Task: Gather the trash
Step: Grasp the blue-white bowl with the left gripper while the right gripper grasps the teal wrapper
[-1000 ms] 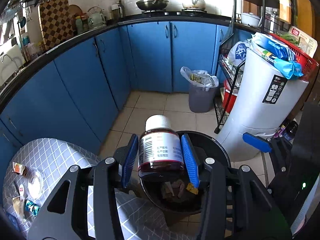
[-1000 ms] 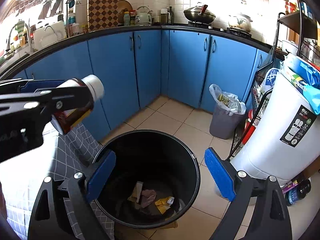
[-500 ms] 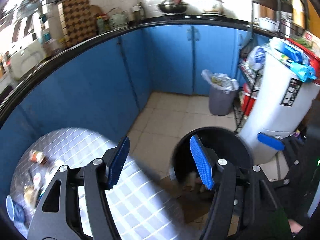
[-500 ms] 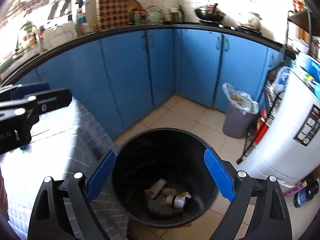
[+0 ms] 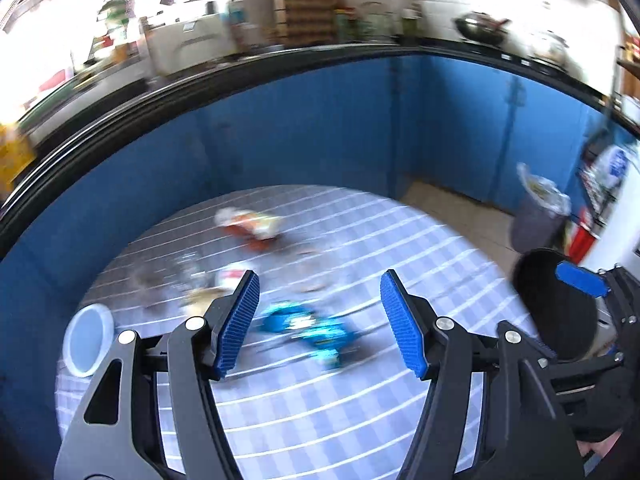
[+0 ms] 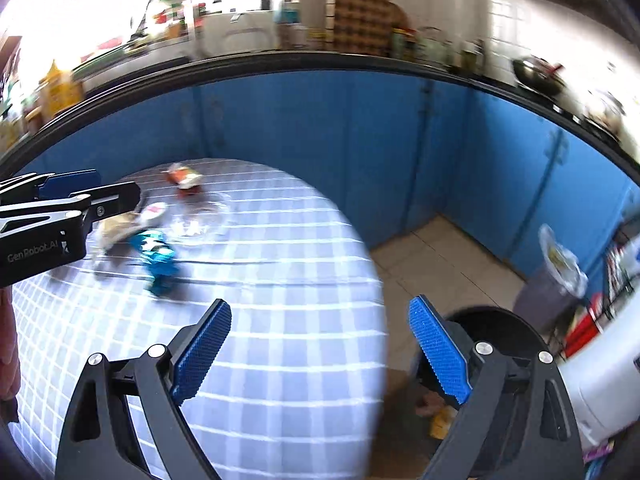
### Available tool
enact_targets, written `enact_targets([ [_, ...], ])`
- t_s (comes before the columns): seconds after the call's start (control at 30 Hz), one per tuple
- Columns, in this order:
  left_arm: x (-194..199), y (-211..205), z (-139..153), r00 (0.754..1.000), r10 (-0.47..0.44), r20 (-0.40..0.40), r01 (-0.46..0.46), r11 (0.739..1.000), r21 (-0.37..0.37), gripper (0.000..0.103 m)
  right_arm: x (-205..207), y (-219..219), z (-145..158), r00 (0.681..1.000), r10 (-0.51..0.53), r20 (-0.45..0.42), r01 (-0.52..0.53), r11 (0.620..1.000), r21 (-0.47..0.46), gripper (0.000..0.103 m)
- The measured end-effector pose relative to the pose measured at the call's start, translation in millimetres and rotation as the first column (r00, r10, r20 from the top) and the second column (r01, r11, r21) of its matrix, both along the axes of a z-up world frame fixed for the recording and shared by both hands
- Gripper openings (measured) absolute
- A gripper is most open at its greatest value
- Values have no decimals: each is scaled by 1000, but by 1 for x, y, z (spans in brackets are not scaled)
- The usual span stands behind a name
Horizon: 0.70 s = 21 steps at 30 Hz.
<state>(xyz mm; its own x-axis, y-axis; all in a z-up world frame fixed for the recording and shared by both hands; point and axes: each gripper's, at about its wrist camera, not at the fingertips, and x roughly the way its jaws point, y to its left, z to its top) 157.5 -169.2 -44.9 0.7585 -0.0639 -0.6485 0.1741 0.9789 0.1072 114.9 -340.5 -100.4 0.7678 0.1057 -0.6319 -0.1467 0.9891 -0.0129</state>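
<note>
The left gripper (image 5: 318,322) hangs over the round table (image 5: 360,420) with its jaws apart and nothing between them; over the last second they have been opening. Through the gap, on the checked cloth, lies a crumpled teal-blue wrapper (image 5: 308,330), blurred, near the middle of the table and not touched by either pad. Beyond it, toward the table's far edge, sits an orange-and-white wrapper (image 5: 250,226). Between the two, just past the left finger, lie a pale scrap and a white-and-red piece (image 5: 228,280), both too smeared to identify. A small white dish (image 5: 88,340) rests at the table's left edge.

The right gripper (image 6: 320,350) stands wide and empty over the table's near right edge, well apart from the litter. The black bin (image 6: 504,320) stands on the floor just beside that edge, behind the right finger, with some scraps at its bottom. A grey lined bin (image 6: 548,284) stands further off by the blue cabinets (image 6: 320,120).

In the right wrist view, the left gripper's side reads "GenRobot.AI". Writing on the wrappers is too blurred to read.
</note>
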Motion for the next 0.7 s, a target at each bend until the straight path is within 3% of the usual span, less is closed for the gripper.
enact_targets([
  [0.23,-8,94,-2,985,171,22,-171,985,0,76,15,65,3,995,100,-15,-100,995,-18,88],
  [0.37,-9,141,-10,970,244,-2,-244,969,-30,77,22,95,2,991,134,-29,-134,991,-25,88],
  [0.7,-13,203,-40,947,315,-70,-319,946,-63,82,42,138,-11,985,157,-74,-162,985,-58,88],
])
